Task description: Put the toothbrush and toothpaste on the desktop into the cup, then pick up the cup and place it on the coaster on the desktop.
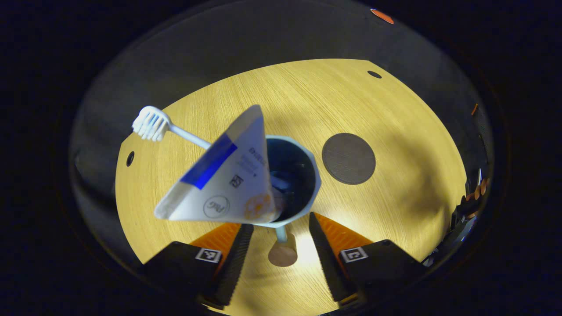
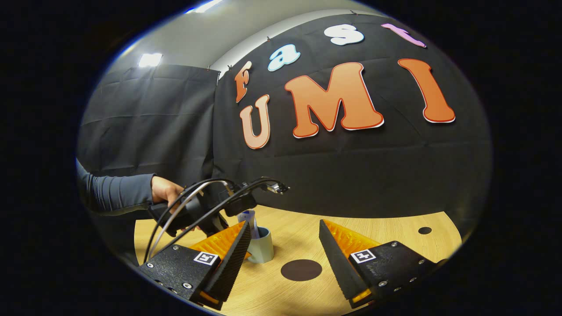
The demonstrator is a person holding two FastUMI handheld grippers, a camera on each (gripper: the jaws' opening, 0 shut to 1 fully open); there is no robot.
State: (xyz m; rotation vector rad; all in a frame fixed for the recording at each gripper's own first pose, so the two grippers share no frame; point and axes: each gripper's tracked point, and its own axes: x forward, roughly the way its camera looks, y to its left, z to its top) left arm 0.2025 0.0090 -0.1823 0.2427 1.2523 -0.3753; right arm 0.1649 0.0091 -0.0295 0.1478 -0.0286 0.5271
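In the left gripper view I look straight down on a pale blue cup [image 1: 314,175] standing on the wooden desktop. A white and blue toothpaste tube [image 1: 224,175] leans out of the cup to the left. A white toothbrush [image 1: 151,123] also stands in it, bristles up. My left gripper [image 1: 280,224] is open, and the cup's handle [image 1: 283,252] lies between its fingers, untouched. The dark round coaster [image 1: 348,158] lies just right of the cup. My right gripper [image 2: 284,224] is open and holds nothing. Beyond it stand the cup [image 2: 261,248] and the coaster [image 2: 301,270].
A hand [image 2: 167,191] in a dark sleeve holds the left gripper's body [image 2: 197,215], with looping cables, over the cup. The desktop [image 1: 395,206] has small dark holes near its edges [image 1: 374,74], and black cloth walls stand behind it.
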